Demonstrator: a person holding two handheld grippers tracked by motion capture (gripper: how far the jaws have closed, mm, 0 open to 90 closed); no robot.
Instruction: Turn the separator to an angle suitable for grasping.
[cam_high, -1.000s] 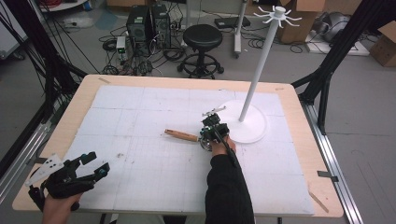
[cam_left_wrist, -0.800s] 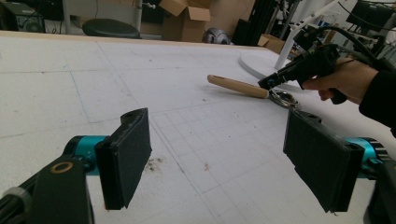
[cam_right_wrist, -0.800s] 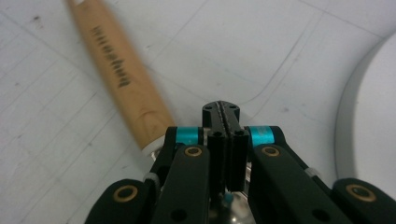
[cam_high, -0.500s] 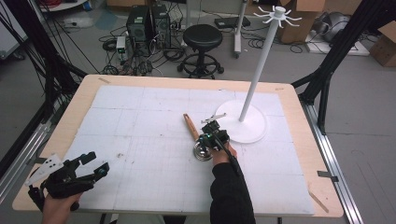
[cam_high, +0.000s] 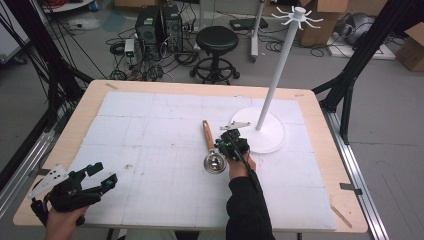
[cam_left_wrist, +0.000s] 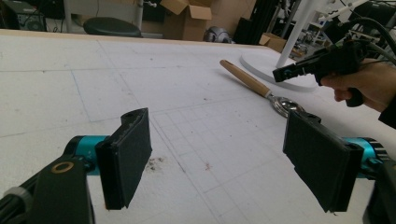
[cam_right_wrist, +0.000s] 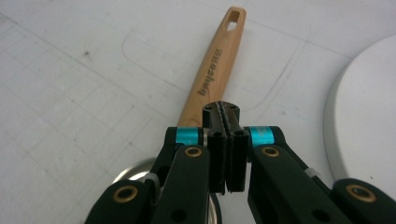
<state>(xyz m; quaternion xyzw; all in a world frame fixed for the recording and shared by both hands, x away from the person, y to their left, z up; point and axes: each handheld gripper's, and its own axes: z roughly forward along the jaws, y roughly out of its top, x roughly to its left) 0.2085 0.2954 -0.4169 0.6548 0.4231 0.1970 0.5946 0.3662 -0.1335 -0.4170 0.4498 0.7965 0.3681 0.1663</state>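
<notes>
While the left gripper (cam_high: 97, 176) is sitting at the lower left of the high view, near the table's (cam_high: 90, 100) front corner, its jaws are standing wide apart with nothing between them. Its own view is showing the two black pads (cam_left_wrist: 125, 156) spread to either side of the frame, bare white mat (cam_left_wrist: 140, 74) between them, and the ladle (cam_left_wrist: 261, 88) lying well beyond them in the upper right.

Moving toward the middle of the high view, the ladle (cam_high: 210, 147) is lying on the mat, its wooden handle pointing toward the upper part of the frame and its metal bowl toward the lower part, just left of the right gripper (cam_high: 231, 142). The ladle is lying free, not gripped.

Just right of centre, the right gripper is hovering beside the ladle with its jaws pressed fully together and holding nothing. In the right gripper view (cam_right_wrist: 226, 149) the closed fingertips (cam_right_wrist: 216, 140) are hanging over the lower end of the wooden handle (cam_right_wrist: 210, 79), which is running up toward the top of the frame, while the bowl's rim is peeking out at the lower left behind the jaws.

Farther right, the white stand (cam_high: 265, 131) is standing on its round base, close beside the right gripper.
</notes>
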